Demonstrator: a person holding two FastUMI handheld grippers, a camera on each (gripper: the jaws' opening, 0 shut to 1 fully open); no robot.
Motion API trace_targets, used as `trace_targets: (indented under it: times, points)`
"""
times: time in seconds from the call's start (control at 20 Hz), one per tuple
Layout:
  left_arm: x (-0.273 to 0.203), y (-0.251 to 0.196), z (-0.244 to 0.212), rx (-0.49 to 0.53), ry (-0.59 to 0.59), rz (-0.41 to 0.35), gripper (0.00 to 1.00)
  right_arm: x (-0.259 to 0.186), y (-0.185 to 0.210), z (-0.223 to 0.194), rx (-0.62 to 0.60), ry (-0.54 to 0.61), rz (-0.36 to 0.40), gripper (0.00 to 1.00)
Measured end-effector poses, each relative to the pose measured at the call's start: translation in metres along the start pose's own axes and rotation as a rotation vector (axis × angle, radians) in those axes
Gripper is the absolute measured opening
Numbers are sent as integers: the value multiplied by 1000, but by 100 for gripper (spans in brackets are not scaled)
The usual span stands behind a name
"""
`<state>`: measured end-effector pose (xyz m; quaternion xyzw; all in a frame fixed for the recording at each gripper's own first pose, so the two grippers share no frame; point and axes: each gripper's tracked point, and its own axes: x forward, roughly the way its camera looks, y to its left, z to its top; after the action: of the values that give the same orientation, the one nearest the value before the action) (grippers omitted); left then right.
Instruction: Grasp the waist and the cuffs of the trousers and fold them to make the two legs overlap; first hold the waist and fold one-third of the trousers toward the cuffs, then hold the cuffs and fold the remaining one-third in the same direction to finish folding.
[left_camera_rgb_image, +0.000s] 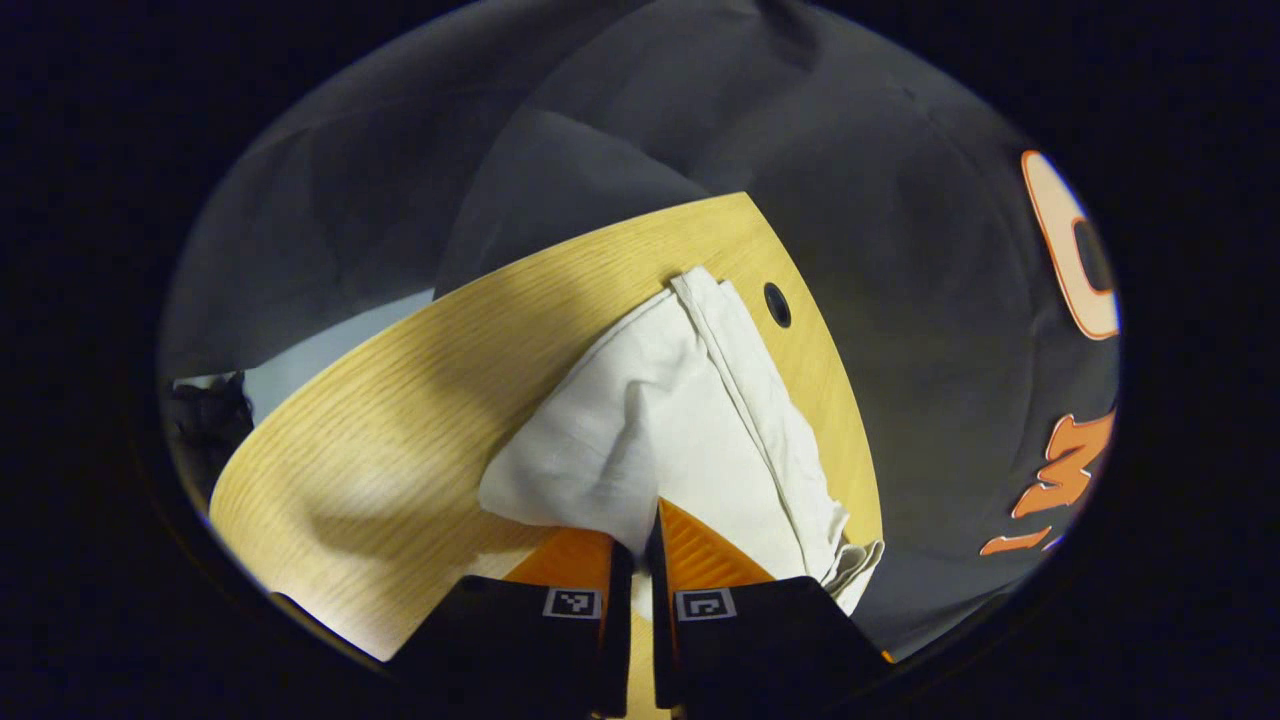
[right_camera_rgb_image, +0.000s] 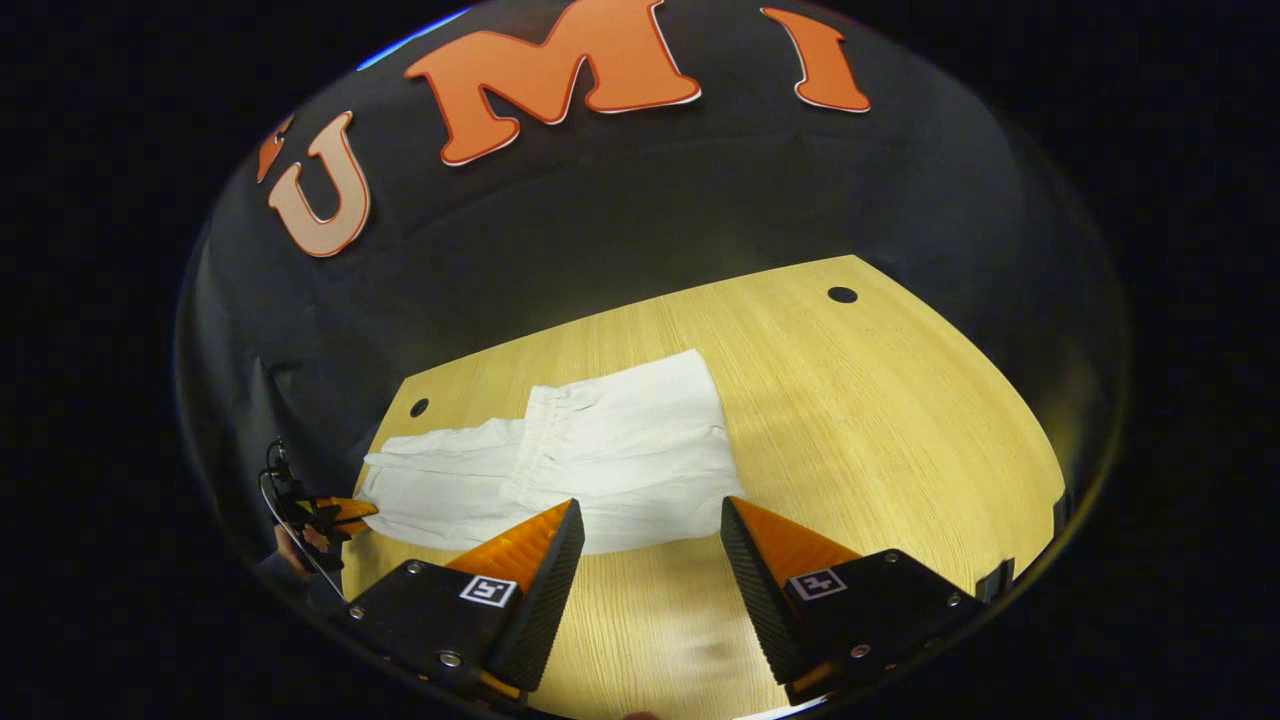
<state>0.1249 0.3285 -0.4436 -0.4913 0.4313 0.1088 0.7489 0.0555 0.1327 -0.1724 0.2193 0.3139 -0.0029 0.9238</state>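
White trousers (right_camera_rgb_image: 590, 465), one pair, lie part-folded on the wooden worktop (right_camera_rgb_image: 850, 400), waistband doubled over the legs. Left gripper (left_camera_rgb_image: 640, 535) has its fingers clamped on the cloth at the near edge. Right gripper (right_camera_rgb_image: 650, 525) sits at the trousers' near edge, fingers wide apart, gripping nothing. Two round holes in the worktop (right_camera_rgb_image: 843, 295).

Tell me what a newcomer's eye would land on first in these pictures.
The white cloth trousers, partly folded, lie bright against the pale wooden table, near its far edge in the right gripper view. In the left gripper view, the left gripper is closed on the fabric's near edge. The right gripper hangs open above the table, just short of the trousers.
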Motion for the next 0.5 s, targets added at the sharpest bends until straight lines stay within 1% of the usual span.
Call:
trace_targets:
  times: [0.05, 0.1, 0.2, 0.3, 0.4, 0.5]
  points:
    - [-3, -2, -1, 0, -2, 19, 13, 0, -3, -1, 7, 0, 3, 83]
    - [-6, -6, -1, 9, -8, 23, 9, 0, -5, -1, 18, 9, 7, 83]
    - [-18, -21, 2, 59, -45, 18, 9, 1, -10, 4, 30, 8, 15, 83]
    - [-29, -29, -1, 95, -54, 80, 9, -1, -12, 12, 20, -13, 25, 83]
    - [-41, -49, 0, 116, -89, 71, 8, -3, -15, 14, 7, -8, 48, 84]
    - [-55, -72, 2, 134, -118, 53, 9, -4, -21, 19, -1, -13, 53, 84]
